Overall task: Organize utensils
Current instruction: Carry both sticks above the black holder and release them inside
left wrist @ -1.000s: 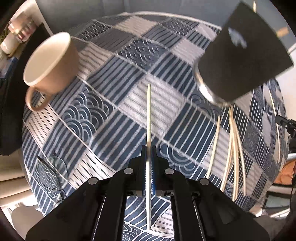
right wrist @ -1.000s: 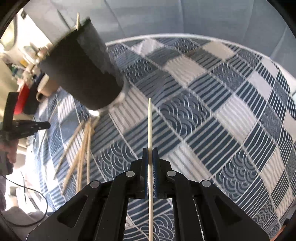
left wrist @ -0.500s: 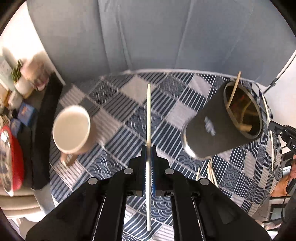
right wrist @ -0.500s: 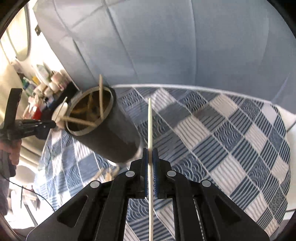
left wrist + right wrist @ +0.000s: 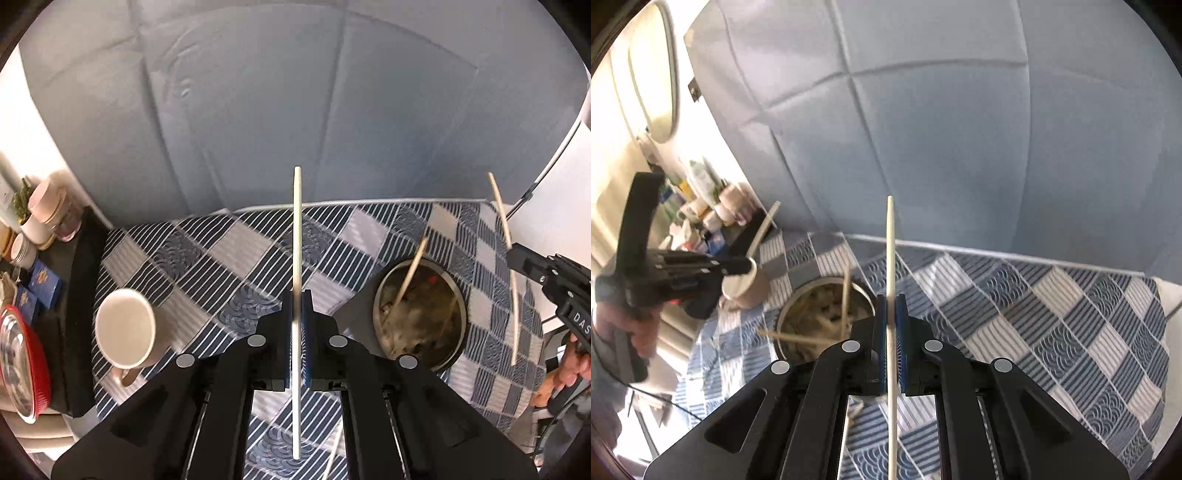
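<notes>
My left gripper [image 5: 296, 302] is shut on a pale chopstick [image 5: 297, 229] that points up and forward, held above the table. My right gripper [image 5: 891, 306] is shut on a wooden chopstick [image 5: 891, 251] in the same way. A dark metal cup [image 5: 419, 314] with several chopsticks in it stands to the right of my left gripper. It also shows in the right wrist view [image 5: 823, 317], just left of my right gripper. The right gripper with its chopstick shows at the right edge of the left wrist view [image 5: 509, 254].
A beige mug [image 5: 125, 328] stands on the blue checked tablecloth [image 5: 229, 258] at the left. A black tray [image 5: 77, 295], a red-rimmed plate [image 5: 22, 365] and jars [image 5: 48, 214] lie beyond the left edge. A grey padded wall [image 5: 942, 129] rises behind the table.
Both grippers have risen and tilted up with their chopsticks. The dark cup now sits lower in both views, with its open mouth visible from above.
</notes>
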`<state>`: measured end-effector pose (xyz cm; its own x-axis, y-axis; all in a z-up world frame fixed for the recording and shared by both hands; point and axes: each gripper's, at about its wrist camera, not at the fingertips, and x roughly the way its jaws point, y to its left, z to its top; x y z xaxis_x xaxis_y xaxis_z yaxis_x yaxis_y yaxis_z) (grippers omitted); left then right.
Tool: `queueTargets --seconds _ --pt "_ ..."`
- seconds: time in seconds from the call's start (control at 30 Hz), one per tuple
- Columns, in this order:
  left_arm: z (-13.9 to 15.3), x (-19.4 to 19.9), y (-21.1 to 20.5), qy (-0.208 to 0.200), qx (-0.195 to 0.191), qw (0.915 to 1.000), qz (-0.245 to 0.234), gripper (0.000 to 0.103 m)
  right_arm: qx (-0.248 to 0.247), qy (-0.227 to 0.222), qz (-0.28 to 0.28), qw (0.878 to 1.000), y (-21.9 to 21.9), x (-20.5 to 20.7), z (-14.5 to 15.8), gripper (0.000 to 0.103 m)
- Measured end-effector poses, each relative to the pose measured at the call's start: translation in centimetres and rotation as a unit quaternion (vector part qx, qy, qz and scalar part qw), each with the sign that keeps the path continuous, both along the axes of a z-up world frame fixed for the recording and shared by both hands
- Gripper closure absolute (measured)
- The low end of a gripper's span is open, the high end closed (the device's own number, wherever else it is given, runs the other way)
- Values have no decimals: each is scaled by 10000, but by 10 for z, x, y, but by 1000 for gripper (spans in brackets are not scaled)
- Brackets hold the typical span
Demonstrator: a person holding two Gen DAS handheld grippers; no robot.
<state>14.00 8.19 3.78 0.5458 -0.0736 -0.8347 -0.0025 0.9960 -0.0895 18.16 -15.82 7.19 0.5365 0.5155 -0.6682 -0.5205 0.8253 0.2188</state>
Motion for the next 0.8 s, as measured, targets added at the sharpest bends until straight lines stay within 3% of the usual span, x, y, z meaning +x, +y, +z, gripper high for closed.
queueTargets --seconds 0.47,0.8 --pt "29 36 -35 -684 -619 9952 -318 98 778 -279 262 9962 21 28 23 98" --pt "13 42 -40 -1261 -1241 9838 -305 98 1706 -561 213 9835 18 46 9 98"
